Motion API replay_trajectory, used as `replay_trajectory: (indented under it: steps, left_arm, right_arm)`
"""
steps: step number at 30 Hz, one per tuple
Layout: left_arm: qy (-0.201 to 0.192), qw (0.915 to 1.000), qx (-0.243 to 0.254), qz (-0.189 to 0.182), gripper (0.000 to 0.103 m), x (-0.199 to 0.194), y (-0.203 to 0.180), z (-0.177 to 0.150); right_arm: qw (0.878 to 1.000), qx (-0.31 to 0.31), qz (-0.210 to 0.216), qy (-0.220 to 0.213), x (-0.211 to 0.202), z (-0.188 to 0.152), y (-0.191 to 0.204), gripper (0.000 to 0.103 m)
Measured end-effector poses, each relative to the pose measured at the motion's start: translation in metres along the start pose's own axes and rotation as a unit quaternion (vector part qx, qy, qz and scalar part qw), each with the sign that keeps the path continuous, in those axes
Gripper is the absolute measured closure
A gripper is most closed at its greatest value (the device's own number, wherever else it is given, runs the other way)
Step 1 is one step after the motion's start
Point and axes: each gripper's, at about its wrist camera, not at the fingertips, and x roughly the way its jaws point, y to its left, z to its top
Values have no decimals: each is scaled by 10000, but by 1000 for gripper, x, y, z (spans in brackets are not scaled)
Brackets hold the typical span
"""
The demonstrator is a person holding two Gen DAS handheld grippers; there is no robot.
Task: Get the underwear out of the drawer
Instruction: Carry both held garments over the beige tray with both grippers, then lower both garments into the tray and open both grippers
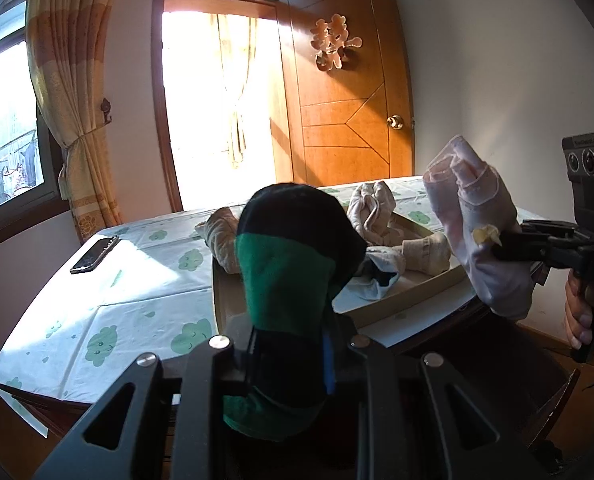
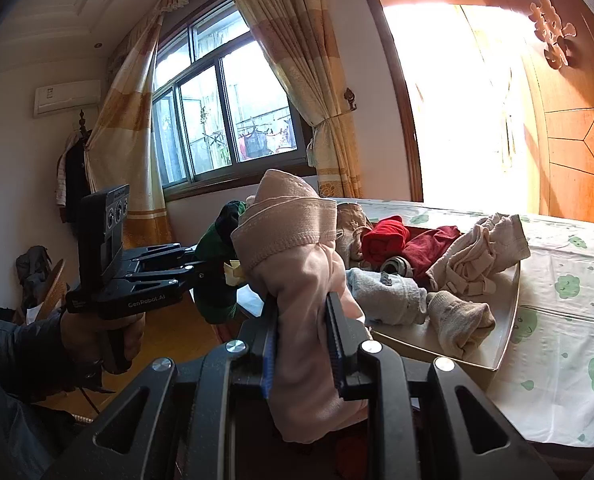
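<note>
Green-black underwear (image 1: 285, 276) pinched between left gripper (image 1: 291, 360) fingers, above drawer (image 1: 381, 308).

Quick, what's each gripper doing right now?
Left gripper: shut on the green and black garment.
Right gripper: shut on the pink garment.

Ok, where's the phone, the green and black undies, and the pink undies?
phone (image 1: 95, 254), left wrist view, middle of its screen.
green and black underwear (image 1: 285, 268), left wrist view, green band.
pink underwear (image 2: 297, 280), right wrist view, bunched middle.
</note>
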Motion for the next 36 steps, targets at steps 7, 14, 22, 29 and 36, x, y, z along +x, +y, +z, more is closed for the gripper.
replay_trajectory:
  steps: [7, 14, 22, 29, 36]
  left_arm:
    - [-34, 10000, 17, 81, 81, 17, 6, 23]
    - [102, 9998, -162, 94, 81, 42, 14, 37]
    - [532, 9958, -747, -11, 81, 84, 31, 42]
    - [899, 9898, -1103, -97, 81, 114, 41, 41]
    - [1321, 9816, -1375, -71, 81, 141, 48, 34]
  right_arm:
    - [10000, 41, -84, 10, 16, 23, -9, 79]
    - [9994, 329, -76, 39, 42, 45, -25, 78]
    - [9969, 724, 58, 294, 87, 57, -30, 78]
    - [9916, 1113, -1, 656, 128, 56, -38, 78]
    - [9817, 1609, -157, 1004, 162, 52, -48, 78]
